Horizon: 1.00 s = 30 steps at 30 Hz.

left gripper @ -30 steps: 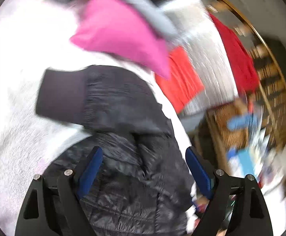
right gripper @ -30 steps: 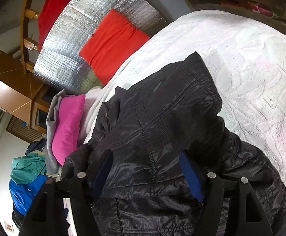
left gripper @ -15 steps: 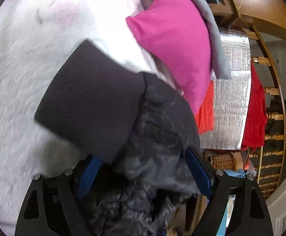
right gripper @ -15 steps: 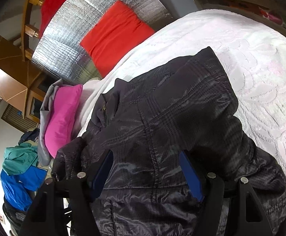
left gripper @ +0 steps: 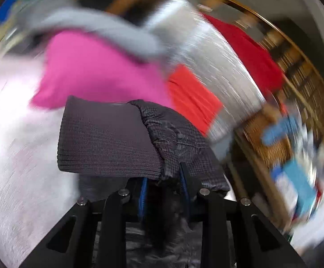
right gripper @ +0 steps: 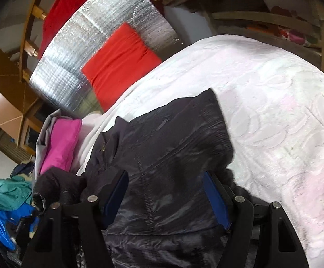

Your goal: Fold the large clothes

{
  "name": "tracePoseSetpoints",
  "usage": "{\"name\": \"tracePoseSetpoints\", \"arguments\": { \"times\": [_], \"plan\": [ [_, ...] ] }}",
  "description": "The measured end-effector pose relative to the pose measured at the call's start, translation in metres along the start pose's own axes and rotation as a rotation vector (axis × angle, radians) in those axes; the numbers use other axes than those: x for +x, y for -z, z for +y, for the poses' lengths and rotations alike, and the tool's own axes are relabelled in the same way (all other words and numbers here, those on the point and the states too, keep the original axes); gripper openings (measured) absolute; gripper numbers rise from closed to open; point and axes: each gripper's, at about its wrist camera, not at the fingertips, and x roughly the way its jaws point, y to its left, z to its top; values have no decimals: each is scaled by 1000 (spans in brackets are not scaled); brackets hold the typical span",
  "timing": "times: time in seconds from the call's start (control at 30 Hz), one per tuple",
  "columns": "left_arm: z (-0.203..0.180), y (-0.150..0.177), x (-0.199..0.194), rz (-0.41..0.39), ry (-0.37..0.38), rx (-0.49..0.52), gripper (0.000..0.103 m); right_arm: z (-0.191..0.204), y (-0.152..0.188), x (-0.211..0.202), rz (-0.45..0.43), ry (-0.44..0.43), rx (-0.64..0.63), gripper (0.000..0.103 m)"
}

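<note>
A black quilted jacket (right gripper: 173, 151) lies spread on the white bedspread (right gripper: 273, 111). In the left wrist view its sleeve, ending in a ribbed knit cuff (left gripper: 108, 138), is raised off the bed. My left gripper (left gripper: 163, 189) is closing, and its blue pads pinch the sleeve fabric just behind the cuff. My right gripper (right gripper: 166, 196) stands open low over the jacket's body, the shiny fabric lying between and below its blue pads (right gripper: 217, 201). The left wrist view is smeared by motion.
A folded pink garment (right gripper: 61, 143) under a grey one (left gripper: 108, 33) sits at the bed's edge. A folded orange-red garment (right gripper: 119, 62) lies on a silver foil mat (right gripper: 90, 33). Teal and blue clothes (right gripper: 8, 196) are piled far left. A wooden railing and a wicker basket (left gripper: 262, 138) stand beyond.
My left gripper went from wide open around the sleeve to closed on it, and has lifted and rolled with the cuff. The right gripper stays open, shifted slightly over the jacket.
</note>
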Motion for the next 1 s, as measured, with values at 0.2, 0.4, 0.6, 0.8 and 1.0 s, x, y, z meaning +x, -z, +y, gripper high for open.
{"name": "tracePoseSetpoints", "arguments": {
  "times": [0.2,0.4,0.6,0.8,1.0],
  "plan": [
    [-78,54,29,166,45,296,25,-15,-5,-17,-24,1,30,73],
    [-82,117,73,450,8,335,26,-23,-6,-21,-4,-27,70,73],
    [-70,101,34,522,73,266,52,-16,0,-15,69,-66,52,73],
    [-32,53,-47,367,94,231,73,34,18,-12,99,-123,-127,73],
    [50,23,-47,304,-99,-62,73,106,67,4,253,-307,-308,75]
  ]
}}
